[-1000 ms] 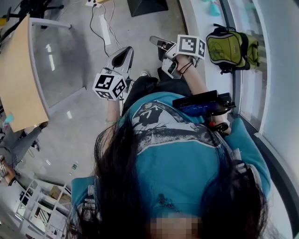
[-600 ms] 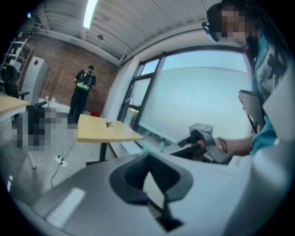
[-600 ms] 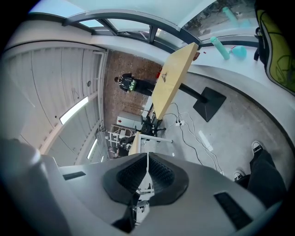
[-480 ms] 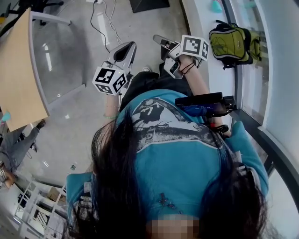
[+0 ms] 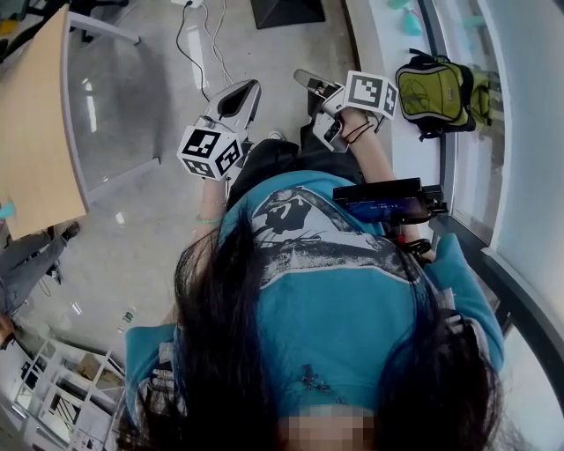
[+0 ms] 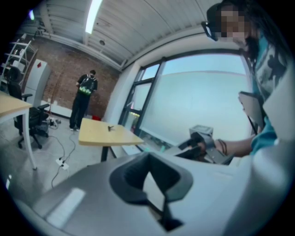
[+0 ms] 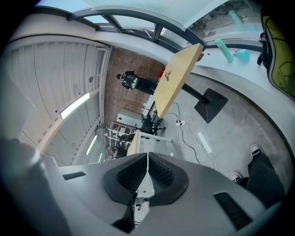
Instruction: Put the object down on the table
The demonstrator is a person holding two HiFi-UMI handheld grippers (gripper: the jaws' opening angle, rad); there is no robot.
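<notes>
Hanging closed and empty, the left tool (image 5: 248, 86) is nearer than the right tool (image 5: 300, 76) to the counter (image 5: 35, 132), leftward.

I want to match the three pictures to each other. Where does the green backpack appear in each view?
Head view: the green backpack is at the upper right, beside the window.
Left gripper view: it is not in this picture.
Right gripper view: the backpack is cut off at the right edge, in the upper part.
Shared landmark: the teal bottle on the white ledge, seen in the head view and the right gripper view.
</notes>
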